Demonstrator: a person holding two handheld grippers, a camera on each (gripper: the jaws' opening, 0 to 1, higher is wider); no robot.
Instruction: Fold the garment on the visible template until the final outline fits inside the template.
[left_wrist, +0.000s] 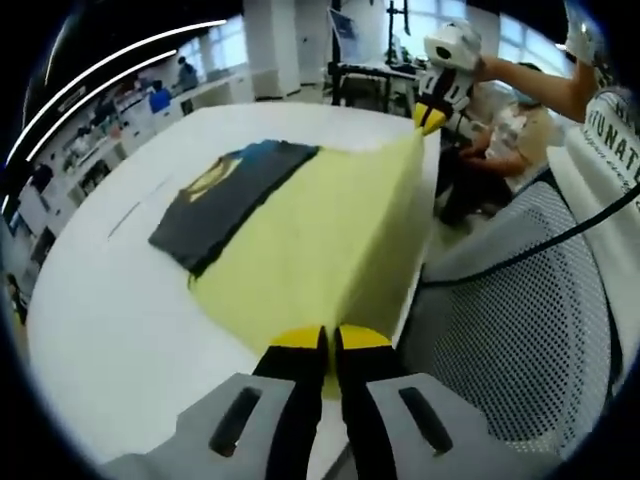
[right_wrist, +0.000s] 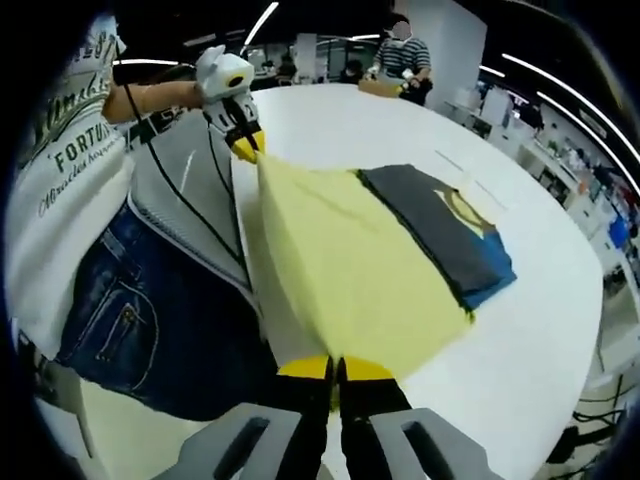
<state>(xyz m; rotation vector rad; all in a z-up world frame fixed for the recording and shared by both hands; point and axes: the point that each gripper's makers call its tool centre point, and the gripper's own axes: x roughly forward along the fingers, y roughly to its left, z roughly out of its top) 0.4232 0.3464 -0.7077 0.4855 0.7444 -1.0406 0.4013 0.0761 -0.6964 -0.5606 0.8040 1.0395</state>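
Garment (left_wrist: 320, 250), pale yellow, lies spread on the white bench (left_wrist: 110, 320) with one edge lifted off the surface between the two tools. In the left gripper view the left hand-held gripper (left_wrist: 330, 340) rises from 6 o'clock, its yellow-tipped jaws clenched on the near corner of the garment; the cloth runs from there toward 1 o'clock, where the right hand-held gripper (left_wrist: 430, 118) pinches the far corner of the same edge. A dark grey panel with a blue end and a yellow print (left_wrist: 232, 200), part of the cloth or a template (which of the two cannot be told), lies flat at 10 o'clock of the yellow sheet and touches it. A mesh chair back (left_wrist: 520, 320) stands at 4 o'clock beside the bench, and a black cable (left_wrist: 540, 250) crosses it. In the right gripper view the right hand-held gripper (right_wrist: 336, 372) rises from 6 o'clock, jaws closed on the garment (right_wrist: 350, 270) corner; the left hand-held gripper (right_wrist: 245, 148) grips the opposite corner at 11 o'clock. The dark panel (right_wrist: 440, 230) lies at 2 o'clock on the bench (right_wrist: 540, 330). A person in a white printed shirt (right_wrist: 70, 170) and blue jeans (right_wrist: 160, 310) stands at 9 o'clock, just beside the bench edge.
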